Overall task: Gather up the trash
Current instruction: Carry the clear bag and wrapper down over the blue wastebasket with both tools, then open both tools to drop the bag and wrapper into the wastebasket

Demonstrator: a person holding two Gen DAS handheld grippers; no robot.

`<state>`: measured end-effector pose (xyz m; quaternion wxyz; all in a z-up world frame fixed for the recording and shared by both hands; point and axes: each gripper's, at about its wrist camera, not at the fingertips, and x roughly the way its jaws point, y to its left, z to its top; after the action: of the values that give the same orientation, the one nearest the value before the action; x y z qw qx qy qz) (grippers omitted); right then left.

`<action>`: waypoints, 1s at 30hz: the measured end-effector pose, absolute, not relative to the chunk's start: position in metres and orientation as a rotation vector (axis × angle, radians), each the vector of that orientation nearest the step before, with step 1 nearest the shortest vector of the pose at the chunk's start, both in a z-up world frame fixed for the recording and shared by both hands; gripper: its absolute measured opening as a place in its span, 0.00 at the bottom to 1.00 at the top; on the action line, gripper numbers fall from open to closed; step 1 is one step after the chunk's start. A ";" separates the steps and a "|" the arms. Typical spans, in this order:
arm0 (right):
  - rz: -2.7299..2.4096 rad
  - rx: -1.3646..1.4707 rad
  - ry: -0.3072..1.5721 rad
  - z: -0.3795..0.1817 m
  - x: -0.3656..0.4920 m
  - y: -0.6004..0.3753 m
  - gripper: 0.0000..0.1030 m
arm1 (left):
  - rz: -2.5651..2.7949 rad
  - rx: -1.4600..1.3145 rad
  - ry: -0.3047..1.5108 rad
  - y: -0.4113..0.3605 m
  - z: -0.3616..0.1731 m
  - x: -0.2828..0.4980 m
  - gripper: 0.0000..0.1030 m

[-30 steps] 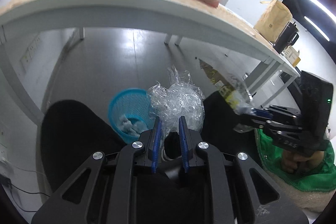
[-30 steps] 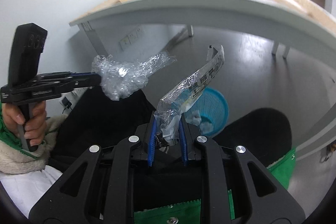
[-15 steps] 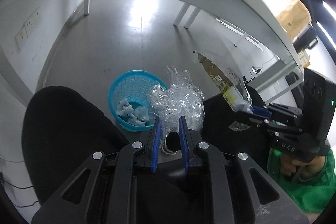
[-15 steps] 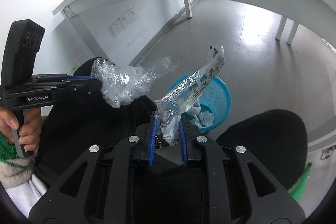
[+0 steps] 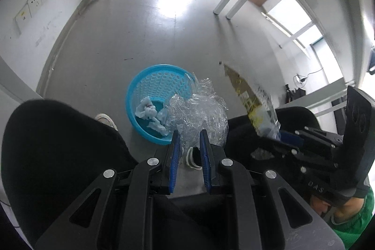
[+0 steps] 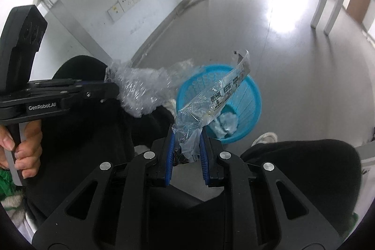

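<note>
Crumpled clear plastic wrap [image 5: 199, 114] clamped in left gripper [image 5: 189, 135], printed clear wrapper [image 6: 211, 104] clamped in right gripper [image 6: 187, 132], round blue mesh basket [image 5: 150, 86] on grey floor [image 5: 140, 27] below.

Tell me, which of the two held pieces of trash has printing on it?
The long flat wrapper in the right gripper shows black print. The left gripper's crumpled clear plastic is plain.

Open floor [image 5: 145, 22] surrounds the blue basket [image 5: 150, 79]; black-clad knees [image 5: 58, 147] flank it.
</note>
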<state>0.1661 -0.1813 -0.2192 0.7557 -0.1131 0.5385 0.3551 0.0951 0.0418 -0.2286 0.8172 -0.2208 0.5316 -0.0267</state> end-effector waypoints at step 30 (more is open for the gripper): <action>0.692 -0.183 1.506 -0.342 0.284 -0.132 0.18 | 0.082 -0.585 1.388 0.059 -0.333 0.214 0.17</action>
<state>0.2840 -0.1318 -0.3415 0.6721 -0.0810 0.6689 0.3071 0.2145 0.0585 -0.3327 0.7288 -0.2657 0.6300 0.0372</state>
